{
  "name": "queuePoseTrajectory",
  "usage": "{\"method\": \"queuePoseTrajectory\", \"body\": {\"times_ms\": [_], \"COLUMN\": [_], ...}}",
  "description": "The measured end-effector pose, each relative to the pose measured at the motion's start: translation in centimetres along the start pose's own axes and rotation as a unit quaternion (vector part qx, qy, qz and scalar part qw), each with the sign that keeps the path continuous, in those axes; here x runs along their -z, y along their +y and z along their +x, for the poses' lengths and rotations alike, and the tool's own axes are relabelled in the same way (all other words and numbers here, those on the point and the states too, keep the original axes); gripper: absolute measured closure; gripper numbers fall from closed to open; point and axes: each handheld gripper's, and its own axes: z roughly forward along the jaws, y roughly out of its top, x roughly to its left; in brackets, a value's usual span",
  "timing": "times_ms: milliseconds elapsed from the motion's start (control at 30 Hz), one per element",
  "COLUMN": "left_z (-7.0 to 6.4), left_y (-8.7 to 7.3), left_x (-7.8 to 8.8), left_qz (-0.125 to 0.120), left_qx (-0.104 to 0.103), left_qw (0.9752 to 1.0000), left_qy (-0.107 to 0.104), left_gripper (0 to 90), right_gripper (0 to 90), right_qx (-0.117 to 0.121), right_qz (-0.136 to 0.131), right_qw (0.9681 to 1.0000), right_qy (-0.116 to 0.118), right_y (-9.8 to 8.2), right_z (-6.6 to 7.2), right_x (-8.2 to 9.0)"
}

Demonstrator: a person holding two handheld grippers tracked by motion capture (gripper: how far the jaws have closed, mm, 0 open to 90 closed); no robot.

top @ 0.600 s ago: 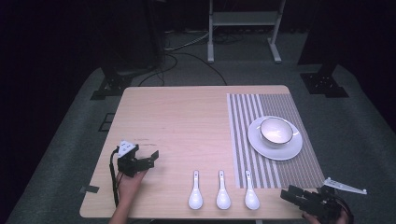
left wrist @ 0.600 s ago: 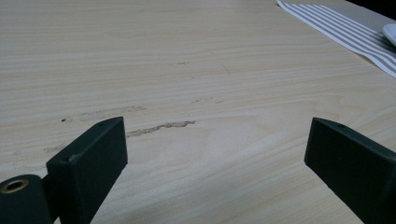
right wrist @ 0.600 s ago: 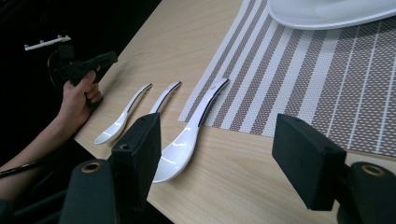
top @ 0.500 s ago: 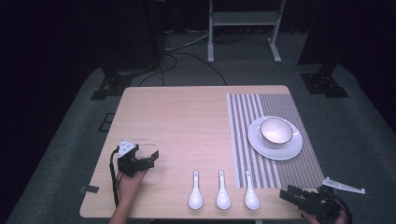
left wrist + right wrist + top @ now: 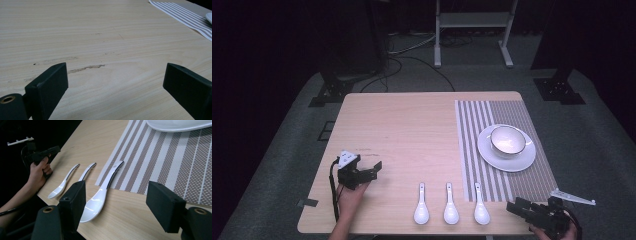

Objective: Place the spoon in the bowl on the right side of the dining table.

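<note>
The rightmost white spoon lies near the table's front edge, bowl on bare wood, handle tip resting on the striped placemat; the right gripper sits just in front of it, jaws wide apart, nothing between the pads. The left gripper, well apart over bare table, also stands open and empty.

Dim room, grey carpet, metal stand, cables behind wooden table.
</note>
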Motion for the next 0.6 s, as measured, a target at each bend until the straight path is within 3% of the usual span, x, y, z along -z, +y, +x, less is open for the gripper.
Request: {"method": "queuePoseTrajectory", "body": {"times_ms": [233,600], "left_z": [0.0,0.0], "left_y": [0.0,0.0], "left_x": [0.0,0.1], "left_qz": [0.000,0.000], "left_qx": [0.000,0.003], "left_qw": [1.0000,1.0000], "left_qy": [0.001,0.001], "left_gripper": [4.7,4.7], "right_gripper": [31.1,31.1], "right_qx": [0.002,0.011], "right_qz": [0.006,0.032], "right_qw": [1.0000,0.9990], "right_qy": [0.005,0.031], "right_y": [0.2,1.5], "right_z": [0.5,1.5], "right_x": [-0.5,-2.7]}}
